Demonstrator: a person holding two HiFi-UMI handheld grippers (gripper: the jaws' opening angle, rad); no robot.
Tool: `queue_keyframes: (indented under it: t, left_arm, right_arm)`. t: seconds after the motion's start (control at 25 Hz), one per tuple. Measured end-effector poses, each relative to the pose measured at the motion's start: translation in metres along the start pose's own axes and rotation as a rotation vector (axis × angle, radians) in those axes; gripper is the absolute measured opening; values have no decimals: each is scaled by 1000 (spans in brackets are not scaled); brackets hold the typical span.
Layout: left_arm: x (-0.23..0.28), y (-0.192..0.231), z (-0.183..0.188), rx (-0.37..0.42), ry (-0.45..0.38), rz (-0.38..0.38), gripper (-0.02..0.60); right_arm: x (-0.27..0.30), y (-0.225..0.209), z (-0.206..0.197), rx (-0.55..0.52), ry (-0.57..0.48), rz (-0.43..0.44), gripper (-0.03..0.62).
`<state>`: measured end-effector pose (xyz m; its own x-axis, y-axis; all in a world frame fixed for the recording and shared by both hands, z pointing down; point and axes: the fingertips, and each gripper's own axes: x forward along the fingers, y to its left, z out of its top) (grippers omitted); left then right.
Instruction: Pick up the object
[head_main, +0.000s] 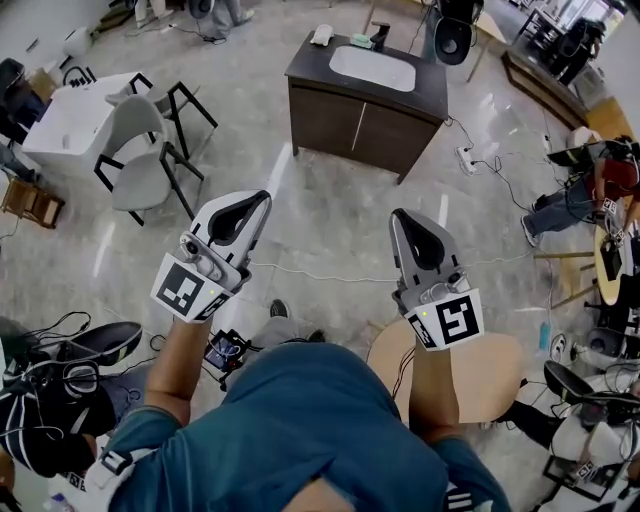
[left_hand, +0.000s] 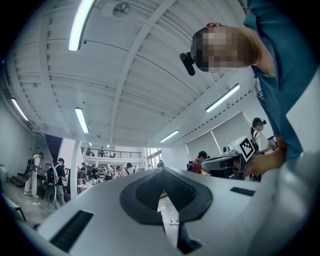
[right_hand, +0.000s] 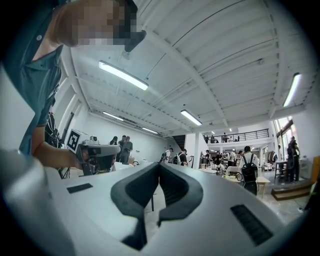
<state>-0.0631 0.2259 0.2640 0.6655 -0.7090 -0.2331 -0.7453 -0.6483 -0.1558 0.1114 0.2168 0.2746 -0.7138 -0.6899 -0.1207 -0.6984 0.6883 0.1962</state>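
Glossy hall floor (head_main: 320, 225) is spreading beneath both claws, with a dark cabinet (head_main: 350, 120) bearing a white sink basin (head_main: 372, 68) standing well ahead of them and a grey chair (head_main: 140, 150) sitting ahead-left of the left gripper (head_main: 262, 198). Left gripper and right gripper (head_main: 398, 215) are pointing side by side toward the cabinet, each with jaws pressed together on nothing. Which thing is to be picked up is not showing; a small white item (head_main: 322, 35) is lying on the cabinet top, far beyond both claws.

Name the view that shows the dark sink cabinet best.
The head view: the dark sink cabinet stands whole ahead, white basin on top. Both gripper views look up at the ceiling and across the room; neither shows it.
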Motion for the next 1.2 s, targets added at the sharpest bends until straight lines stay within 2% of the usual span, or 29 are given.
queue_keyframes:
  t: [0.48,0.72,1.0,1.2]
  left_arm:
    - [43,87,-30,-48,22,-44,5]
    - [56,133,-27,-52,-17,-76,5]
    - [59,166,-44,-68,-15,-88,5]
    - [74,181,-55,-70,-4,-91,5]
  right_arm:
    - [83,-31,-15,4,34,-48,15]
    - [125,-39,-9,-21,39,-82,15]
    - [158,-37,-23,-16,52,-94,14]
    - [174,-54,-32,-11,53,-98,14]
